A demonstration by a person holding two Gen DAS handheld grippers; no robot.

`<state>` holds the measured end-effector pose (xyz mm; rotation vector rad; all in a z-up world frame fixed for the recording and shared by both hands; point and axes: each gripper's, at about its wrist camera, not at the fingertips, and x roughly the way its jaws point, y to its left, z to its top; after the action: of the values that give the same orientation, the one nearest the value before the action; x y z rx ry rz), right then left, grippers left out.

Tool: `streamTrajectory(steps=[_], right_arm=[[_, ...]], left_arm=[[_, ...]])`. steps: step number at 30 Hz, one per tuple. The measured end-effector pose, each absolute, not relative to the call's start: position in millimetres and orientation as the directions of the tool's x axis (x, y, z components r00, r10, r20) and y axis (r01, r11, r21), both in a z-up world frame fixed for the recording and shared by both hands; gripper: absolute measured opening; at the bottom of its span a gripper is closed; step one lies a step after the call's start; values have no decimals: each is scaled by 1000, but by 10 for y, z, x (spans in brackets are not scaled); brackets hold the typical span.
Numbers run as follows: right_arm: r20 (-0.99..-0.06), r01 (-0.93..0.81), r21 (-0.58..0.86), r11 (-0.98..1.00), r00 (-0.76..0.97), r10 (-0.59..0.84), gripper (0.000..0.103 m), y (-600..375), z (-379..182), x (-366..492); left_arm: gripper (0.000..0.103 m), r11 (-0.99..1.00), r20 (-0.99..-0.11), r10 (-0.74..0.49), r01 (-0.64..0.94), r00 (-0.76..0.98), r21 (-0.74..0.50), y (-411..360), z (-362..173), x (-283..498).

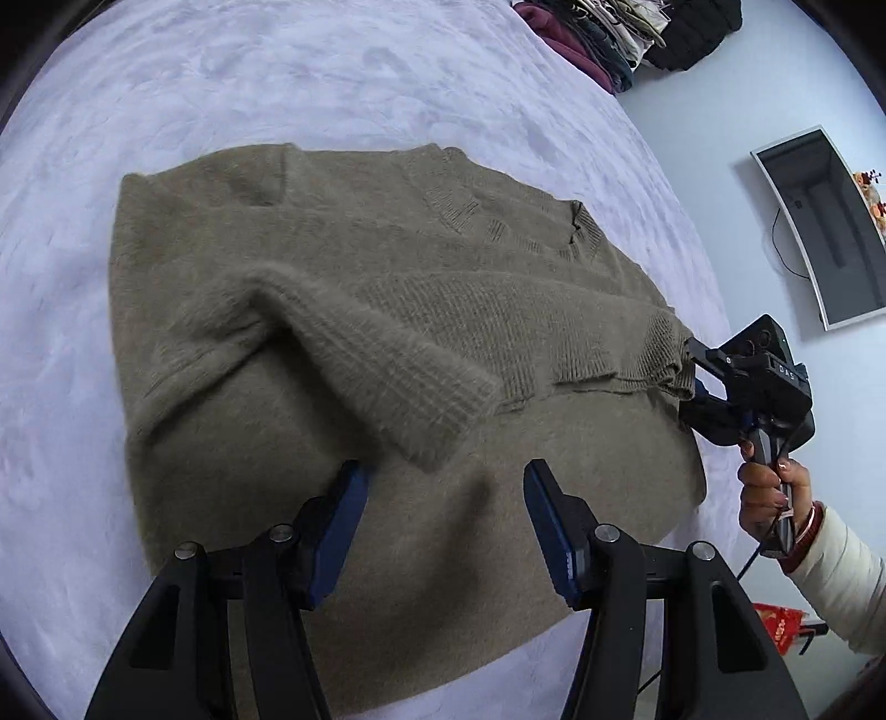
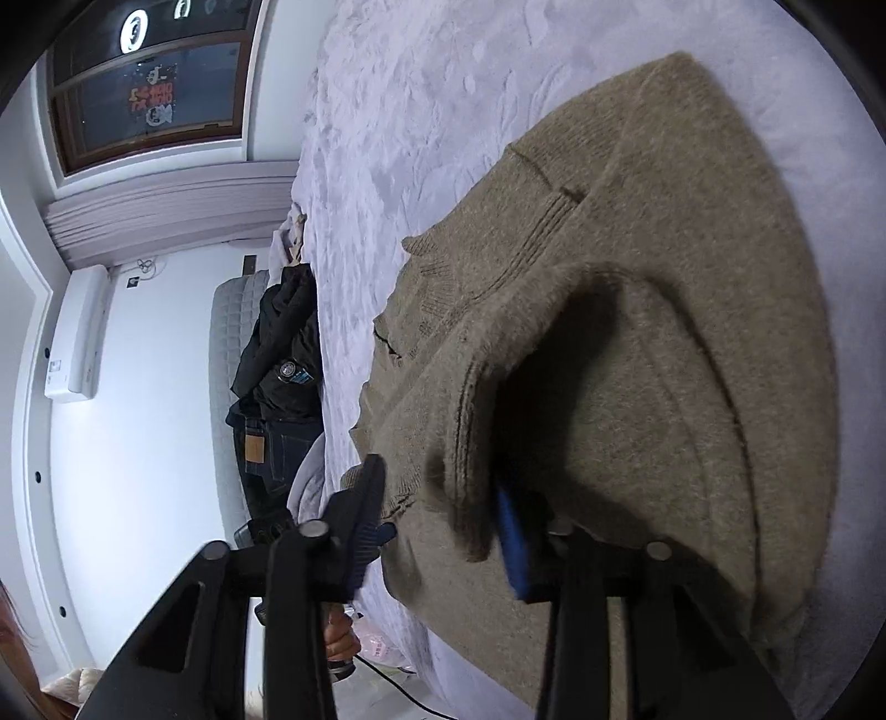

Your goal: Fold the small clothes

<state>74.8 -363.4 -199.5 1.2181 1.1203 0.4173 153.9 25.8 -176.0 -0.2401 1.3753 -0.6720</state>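
Note:
An olive-brown knit sweater (image 1: 343, 260) (image 2: 681, 343) lies flat on a pale lavender bedcover (image 1: 277, 83). One sleeve (image 1: 365, 354) is folded across its body, with the cuff lying just ahead of my left gripper (image 1: 446, 498). That gripper hovers open over the lower body of the sweater, with nothing between its blue pads. At the sweater's right edge my right gripper (image 1: 695, 382) (image 2: 443, 498) is closed around the ribbed cuff of the other sleeve (image 1: 659, 354) (image 2: 470, 421). The knit fills the gap between its fingers.
A person's hand (image 1: 769, 487) in a white sleeve holds the right gripper. A pile of clothes (image 1: 626, 39) sits at the bed's far corner, with dark garments and jeans (image 2: 282, 387) beside it. A wall screen (image 1: 830, 227), an air conditioner (image 2: 77, 332) and a window (image 2: 149, 83) lie beyond the bed.

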Motion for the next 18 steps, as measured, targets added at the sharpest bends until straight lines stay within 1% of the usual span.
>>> streamTrajectory(steps=[5, 7, 9, 10, 11, 12, 15, 18], right_arm=[[-389, 230, 921, 315, 490, 780, 30, -3595, -1874, 1013], [-405, 226, 914, 336, 507, 761, 30, -3632, -1831, 1143], [-459, 237, 888, 395, 532, 712, 30, -3721, -1789, 1243], [-492, 255, 869, 424, 546, 678, 34, -3776, -1777, 1277], [-523, 277, 850, 449, 559, 644, 52, -3840, -1770, 1305], [-554, 303, 828, 471, 566, 610, 67, -3901, -1759, 1331], [-608, 313, 779, 543, 588, 533, 67, -4003, -1601, 1312], [-701, 269, 664, 698, 550, 455, 67, -3929, -1405, 1292]], left_arm=[[59, 826, -820, -547, 266, 167, -497, 217, -1677, 1861], [59, 846, -824, -525, 235, 214, -478, 251, -1656, 1991], [59, 868, -833, -494, 199, 250, -455, 284, -1643, 2111], [59, 883, -838, -468, 185, 280, -431, 304, -1609, 2170], [59, 889, -837, -458, 176, 301, -423, 325, -1567, 2209], [59, 892, -832, -452, 165, 322, -421, 374, -1509, 2247], [59, 903, -820, -428, 155, 381, -400, 477, -1333, 2264], [59, 934, -854, -357, 170, 379, -315, 488, -1348, 2223]])
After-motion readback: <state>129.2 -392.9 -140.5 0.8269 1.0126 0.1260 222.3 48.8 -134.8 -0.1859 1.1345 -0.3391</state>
